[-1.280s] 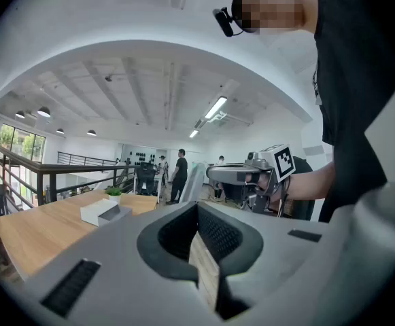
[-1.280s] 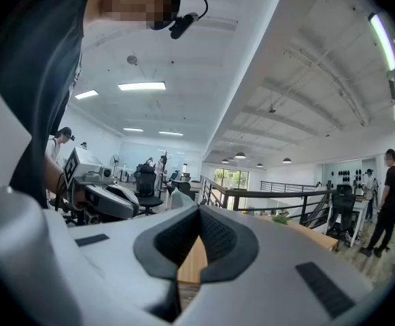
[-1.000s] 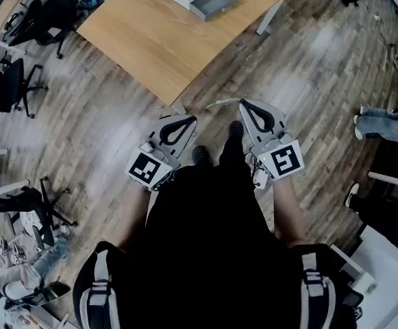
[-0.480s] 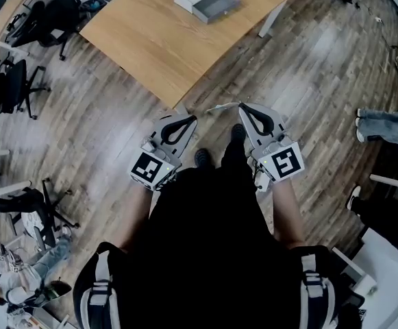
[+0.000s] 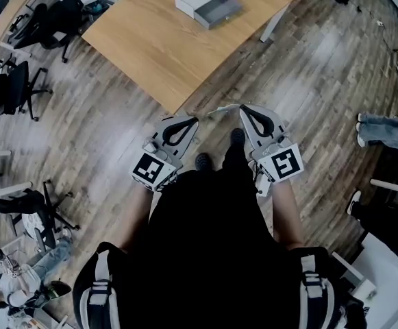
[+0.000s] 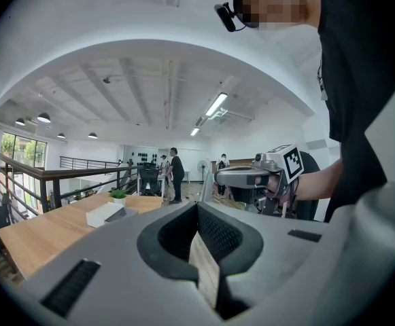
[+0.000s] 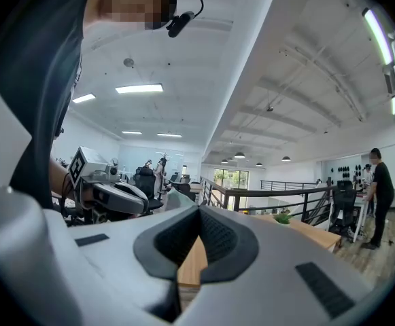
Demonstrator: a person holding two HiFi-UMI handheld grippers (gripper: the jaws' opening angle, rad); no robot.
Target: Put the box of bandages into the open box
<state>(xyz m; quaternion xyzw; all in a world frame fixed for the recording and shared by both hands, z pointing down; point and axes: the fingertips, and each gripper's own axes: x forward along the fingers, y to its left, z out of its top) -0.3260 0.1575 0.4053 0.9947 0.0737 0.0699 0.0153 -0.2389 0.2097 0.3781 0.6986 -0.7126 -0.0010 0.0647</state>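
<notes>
The open box, a white case with a grey tray slid out, lies on the far part of a wooden table in the head view. It also shows small in the left gripper view as the open box. I cannot make out a box of bandages in any view. My left gripper and right gripper are held at waist height over the floor, short of the table's near corner. Both are shut with nothing between the jaws. Each gripper view shows the other one: the right gripper and the left gripper.
Wood floor lies between me and the table. Black office chairs stand at the left. Another person's legs show at the right edge. A white table leg slants down at the table's right side. A railing runs behind the table.
The table and open box have slid a little lower in the head view as I come closer. Both grippers keep the same pose, still shut.
</notes>
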